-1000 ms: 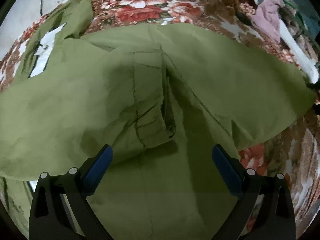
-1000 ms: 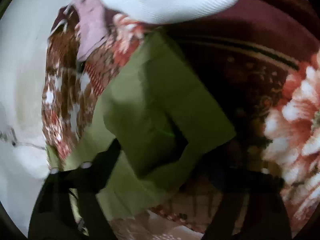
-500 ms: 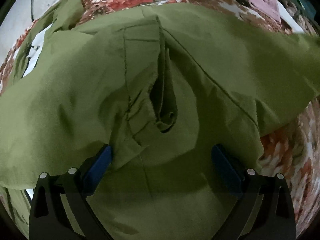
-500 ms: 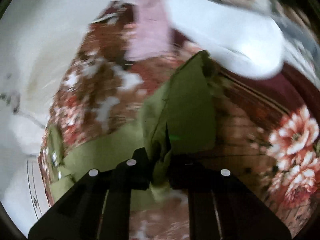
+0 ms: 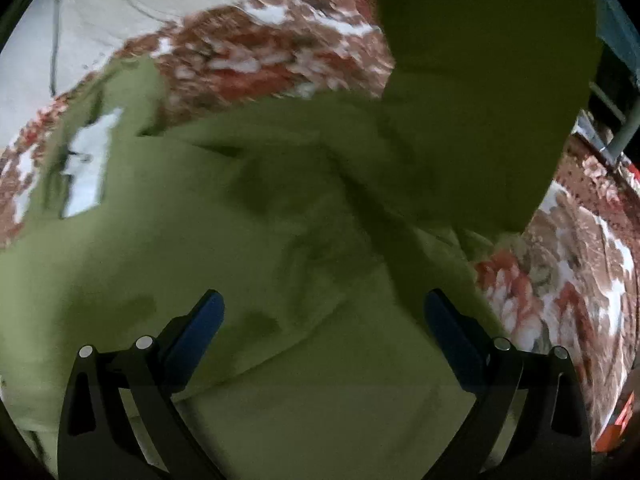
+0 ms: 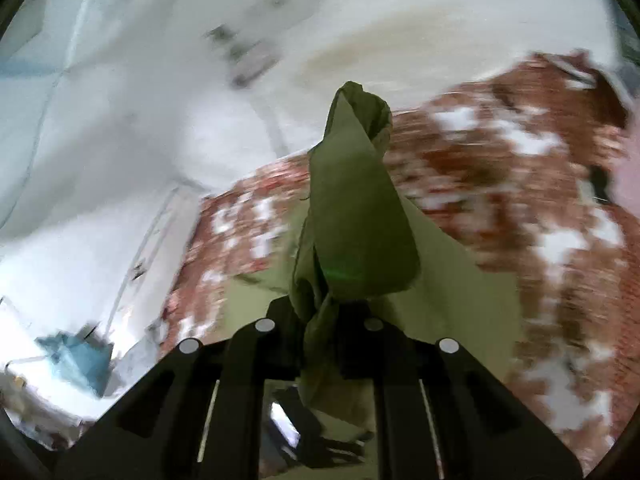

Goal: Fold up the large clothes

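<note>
**A:** So what's the fabric like? The olive-green garment [image 5: 248, 264] looks like a thin woven cotton or something similar, matte, no sheen, with soft creases and a couple of stitched seams running through the middle. Hard to say more, the shot is smeared.

**B:** Agreed, it reads as light and floppy. It's spread over most of the bed, on a floral bedspread [image 5: 280, 52] with red-brown and white blooms; that one looks thicker and plusher. The far end of the garment lies near the bed's far edge, beside the pale wall. One part of the cloth is lifted up and hangs as a broad flat panel at the upper right of the left wrist view.

**A:** And the grippers? The left gripper [image 5: 322, 320] has its jaws spread wide, blue pads showing, hovering over the green cloth with nothing pinched.

**B:** Right gripper [image 6: 320, 312] is the opposite: jaws have just been closing and are clenched on a bunched fold of the garment [image 6: 352, 216]. The cloth rises from the jaws in a twisted cone shape, rolled at the tip, with the rest trailing down to the bed.

**A:** Edges of that held bit look raw-hemmed and a little curled.

**B:** Yeah. Behind it there's only the whitish wall and something blue [image 6: 76, 356] at lower left, too blurred to tell what.
</note>
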